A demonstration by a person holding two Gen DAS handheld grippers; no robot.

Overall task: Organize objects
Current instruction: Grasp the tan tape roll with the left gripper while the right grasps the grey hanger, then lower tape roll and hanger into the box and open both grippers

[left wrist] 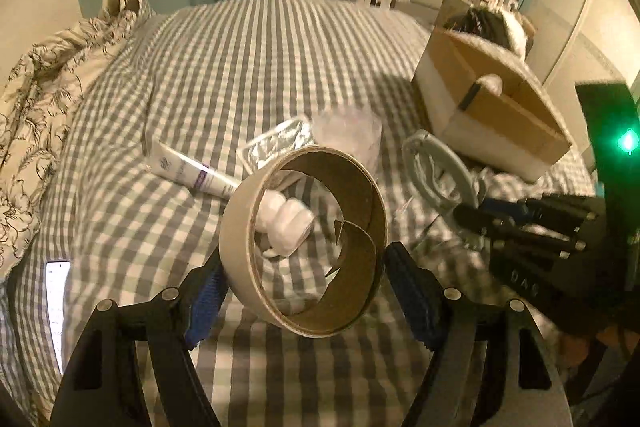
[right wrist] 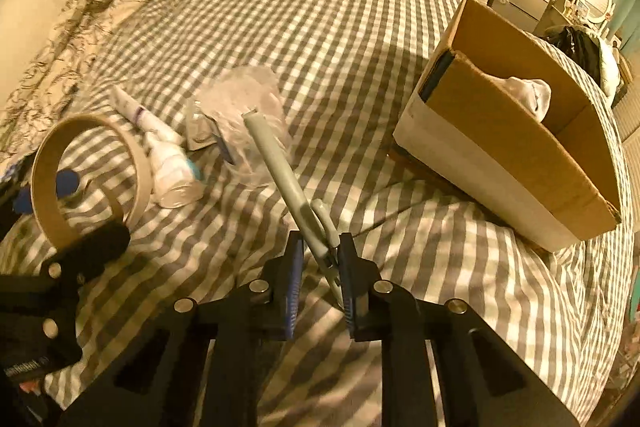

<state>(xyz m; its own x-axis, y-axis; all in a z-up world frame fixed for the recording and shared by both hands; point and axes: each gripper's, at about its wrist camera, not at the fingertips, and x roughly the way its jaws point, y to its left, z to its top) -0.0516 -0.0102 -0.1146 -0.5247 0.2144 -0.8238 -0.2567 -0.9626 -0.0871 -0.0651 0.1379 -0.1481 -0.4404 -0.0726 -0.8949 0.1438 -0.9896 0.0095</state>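
Gripping a cardboard tape ring [left wrist: 304,243] by its outer wall, the left gripper [left wrist: 304,283] holds it raised above the checked bedspread [left wrist: 240,67], centre of the left wrist frame. The right gripper [right wrist: 318,275] is clenched on a grey looped plastic piece [right wrist: 280,171] that sticks up toward frame centre. White tube [left wrist: 192,173], rolled white bundle [left wrist: 288,223] and clear plastic bags [left wrist: 348,135] lie together mid-bed. Open cardboard box [right wrist: 508,147], right side, holds a white cloth item [right wrist: 532,95]. Phone [left wrist: 56,307] at lower left, screen lit.

Black tool [left wrist: 304,287] – blue pads [left wrist: 206,301], silver screws.
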